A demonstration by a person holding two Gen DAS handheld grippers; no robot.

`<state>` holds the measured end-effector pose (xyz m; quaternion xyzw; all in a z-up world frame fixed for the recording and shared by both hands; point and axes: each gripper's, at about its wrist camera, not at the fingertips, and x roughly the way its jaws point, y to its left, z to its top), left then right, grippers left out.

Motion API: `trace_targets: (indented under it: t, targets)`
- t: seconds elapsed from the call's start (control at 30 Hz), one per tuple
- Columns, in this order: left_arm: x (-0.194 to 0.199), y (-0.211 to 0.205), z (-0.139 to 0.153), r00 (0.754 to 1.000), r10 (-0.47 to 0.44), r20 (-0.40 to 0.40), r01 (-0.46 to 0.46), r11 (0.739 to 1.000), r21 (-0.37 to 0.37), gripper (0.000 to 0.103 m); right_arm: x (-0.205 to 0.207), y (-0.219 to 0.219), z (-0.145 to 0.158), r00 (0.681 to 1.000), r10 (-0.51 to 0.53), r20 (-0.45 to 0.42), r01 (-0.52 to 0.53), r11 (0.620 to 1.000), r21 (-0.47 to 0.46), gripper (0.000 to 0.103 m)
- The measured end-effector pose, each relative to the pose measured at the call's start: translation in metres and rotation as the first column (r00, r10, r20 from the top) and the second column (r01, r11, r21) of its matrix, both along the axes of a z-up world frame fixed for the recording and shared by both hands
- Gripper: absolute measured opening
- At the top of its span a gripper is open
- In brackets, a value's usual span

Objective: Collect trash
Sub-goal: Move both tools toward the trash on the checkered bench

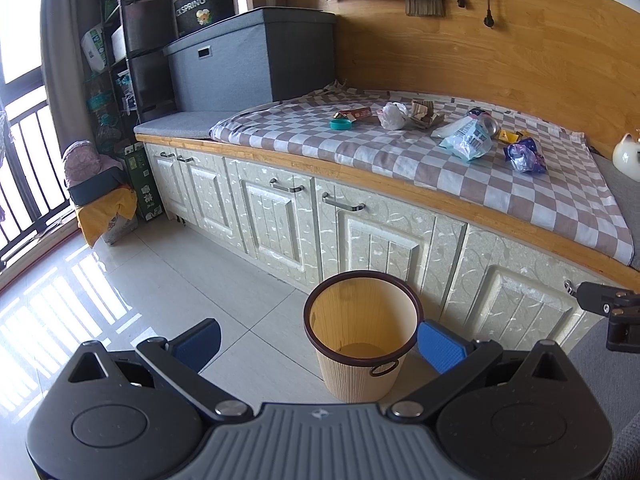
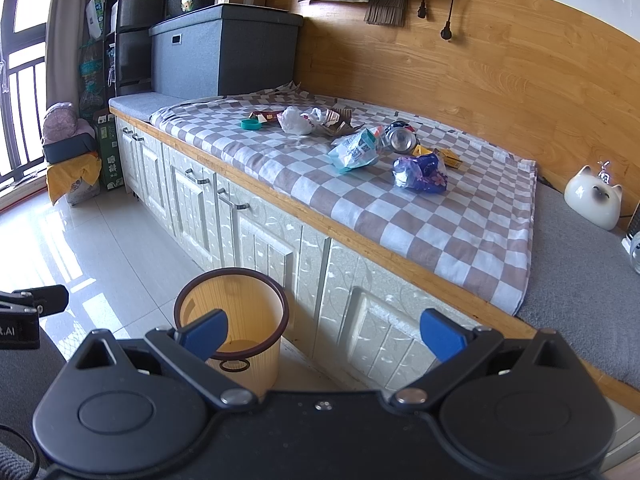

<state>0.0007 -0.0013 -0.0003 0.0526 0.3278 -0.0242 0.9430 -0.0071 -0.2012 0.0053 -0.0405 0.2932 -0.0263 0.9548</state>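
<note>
A beige waste bin (image 1: 362,336) (image 2: 236,328) with a dark rim stands on the floor against the cabinets, with nothing showing inside. Trash lies on the checkered cloth (image 1: 400,148) (image 2: 360,196): a teal lid (image 1: 341,123) (image 2: 250,124), a white crumpled bag (image 1: 393,115) (image 2: 294,120), a light blue packet (image 1: 468,140) (image 2: 354,152), a crushed can (image 2: 401,138), a purple wrapper (image 1: 525,156) (image 2: 420,171), cardboard scraps (image 1: 425,114). My left gripper (image 1: 318,342) hangs open over the floor before the bin. My right gripper (image 2: 322,334) is open too, low beside the bin. Both hold nothing.
A grey storage box (image 1: 256,56) (image 2: 224,48) sits at the bench's far left. A white cat figurine (image 2: 594,202) stands on the grey cushion at right. Shelves and bags crowd the left corner by the window. Tiled floor (image 1: 132,280) lies in front of the cabinets.
</note>
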Motion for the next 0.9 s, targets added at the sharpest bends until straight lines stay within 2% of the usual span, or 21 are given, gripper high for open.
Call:
trace_targets:
  t: [0.27,0.4,0.9]
  targets:
    - [0.010,-0.018,0.006,0.998,-0.047,0.047,0.044,0.997,0.063,0.103,0.006,-0.002,0.007,1.000,-0.009,0.013,0.009,1.000,0.015,0.103]
    - [0.027,-0.026,0.011,0.996,-0.063,0.069,0.059,0.997,0.059,0.103,0.011,-0.017,0.015,0.998,-0.035,0.045,0.035,0.999,0.021,0.103]
    - [0.135,-0.078,0.059,0.973,-0.148,0.178,0.149,0.989,0.009,0.103,0.105,-0.066,0.044,0.979,-0.137,0.154,0.133,0.990,0.037,0.103]
